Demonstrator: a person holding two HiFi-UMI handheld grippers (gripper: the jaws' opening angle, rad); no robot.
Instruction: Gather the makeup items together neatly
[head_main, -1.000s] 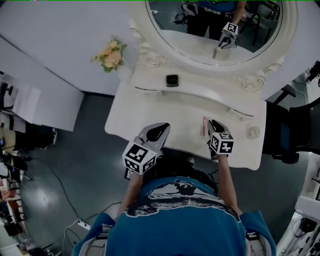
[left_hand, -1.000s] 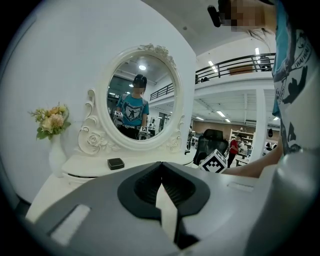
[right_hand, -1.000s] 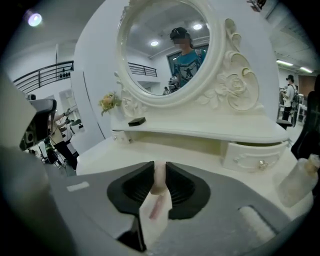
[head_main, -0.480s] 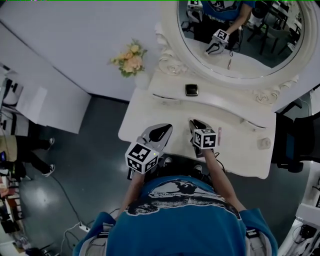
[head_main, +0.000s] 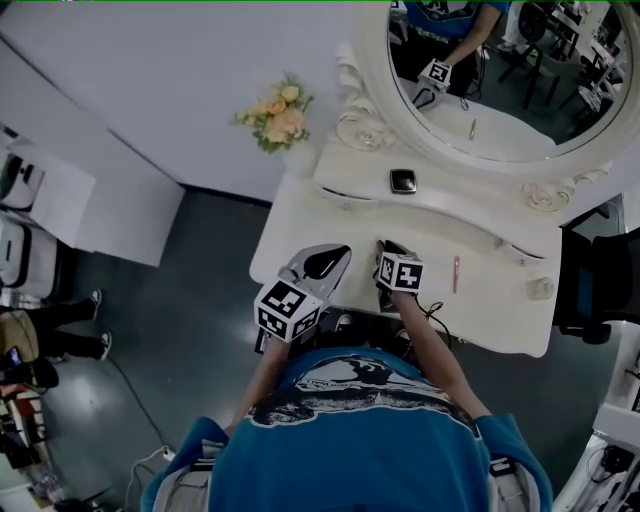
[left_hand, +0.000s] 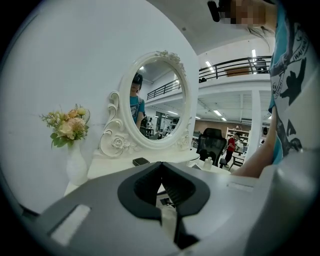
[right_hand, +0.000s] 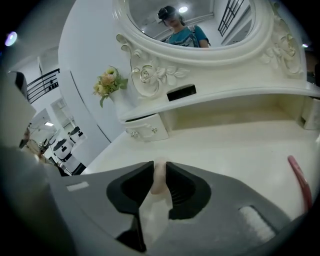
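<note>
At the table's (head_main: 310, 230) back left corner stands a vase of pale flowers (head_main: 280, 115). Over the front left part of the table hangs the left hand-held gripper (head_main: 326, 258). It points nearly level toward the mirror, its jaws are pressed together, and nothing is between them.

Just to its right, over the front middle, the right hand-held gripper (right_hand: 160, 167) tilts down toward the tabletop. It is clenched on a slim, pale pink makeup item (right_hand: 159, 177), held upright between the pads. The person's forearm reaches straight out behind it.

On the raised shelf at the back, under the mirror, lies a small black compact (head_main: 403, 181). Right of the right hand-held gripper, a pink stick (head_main: 456, 273) lies alone on the tabletop. A small pale jar (head_main: 540, 288) sits near the right edge.

The gathering looks barely begun. One item is in hand, and the compact, stick and jar lie well apart from each other with no cluster formed.
</note>
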